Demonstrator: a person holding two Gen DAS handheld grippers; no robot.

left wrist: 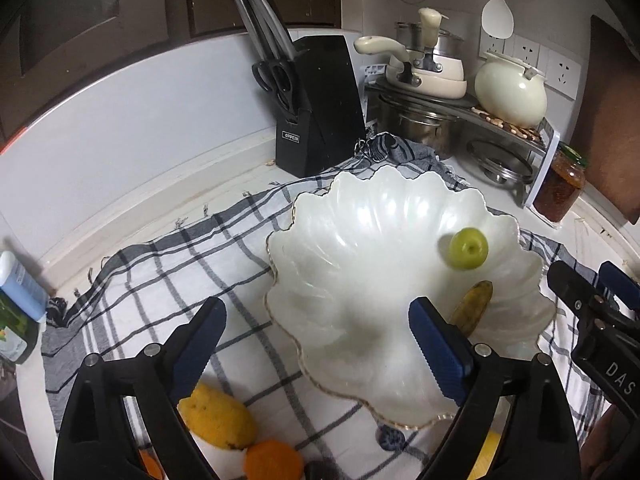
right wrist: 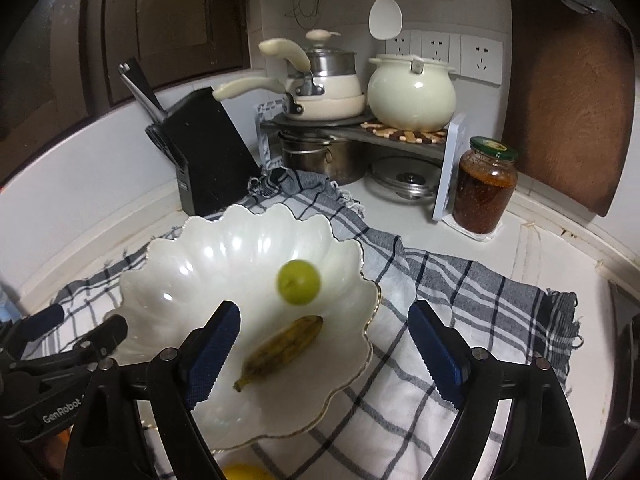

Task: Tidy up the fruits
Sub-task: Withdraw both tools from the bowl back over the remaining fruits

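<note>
A white scalloped bowl (left wrist: 360, 232) sits on a checked cloth (left wrist: 160, 280). In it lie a green apple (left wrist: 468, 248) and a small brownish banana (left wrist: 474, 304); both also show in the right wrist view, apple (right wrist: 299, 282) and banana (right wrist: 284, 350), in the bowl (right wrist: 208, 264). My left gripper (left wrist: 316, 344) is open and empty over the bowl's near left rim. My right gripper (right wrist: 324, 352) is open and empty above the bowl's right side. A yellow lemon (left wrist: 218, 420) and an orange (left wrist: 274, 462) lie on the cloth below the left gripper.
A black knife block (left wrist: 316, 108) stands behind the bowl. A rack with pots and a cream kettle (right wrist: 412, 92) fills the back corner. A jar of red paste (right wrist: 484, 188) stands right of it. A wooden board (right wrist: 568, 92) leans on the wall. A bottle (left wrist: 18, 304) stands far left.
</note>
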